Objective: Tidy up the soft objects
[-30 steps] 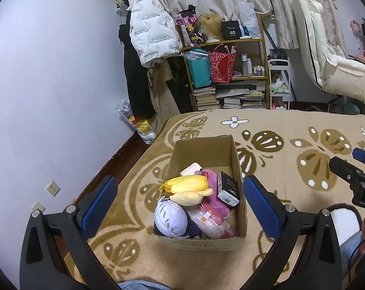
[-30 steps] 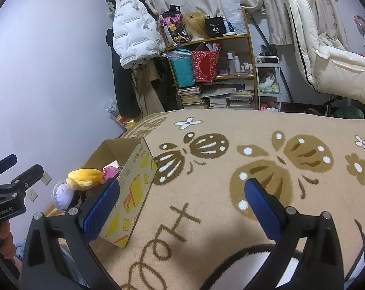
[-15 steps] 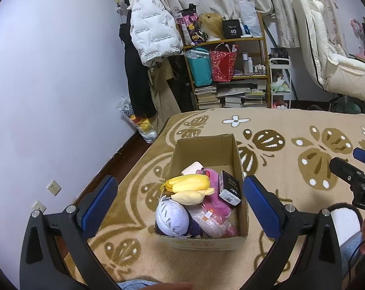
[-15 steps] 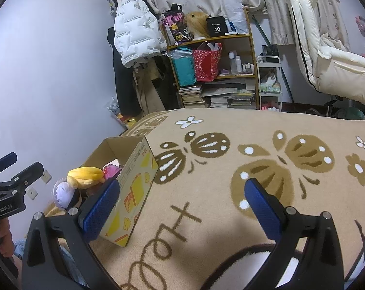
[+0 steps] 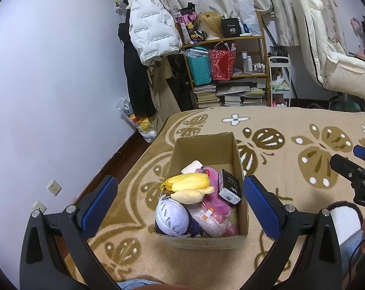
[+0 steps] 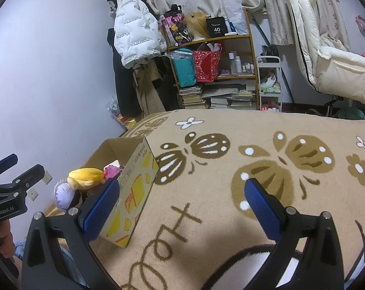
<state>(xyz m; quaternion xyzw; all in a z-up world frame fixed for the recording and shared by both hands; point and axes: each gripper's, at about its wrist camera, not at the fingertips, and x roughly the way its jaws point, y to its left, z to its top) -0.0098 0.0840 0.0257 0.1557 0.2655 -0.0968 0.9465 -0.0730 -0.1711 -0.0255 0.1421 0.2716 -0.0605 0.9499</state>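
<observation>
An open cardboard box rests on a beige patterned blanket. It holds a yellow banana plush, a lavender-haired plush head, a pink plush, a wrapped pink item, a small black box and a white piece. My left gripper hovers open above the box's near end, holding nothing. To the right of the box my right gripper stands open and empty over the blanket.
A bookshelf with bags and books stands at the back, beside hanging coats. A cream reclining chair is at the right. The lilac wall and dark floor strip run left of the blanket. A slippered foot lies near right.
The views have barely shifted; the left gripper has drifted slightly. Both grippers stay open and the box contents have not moved.
</observation>
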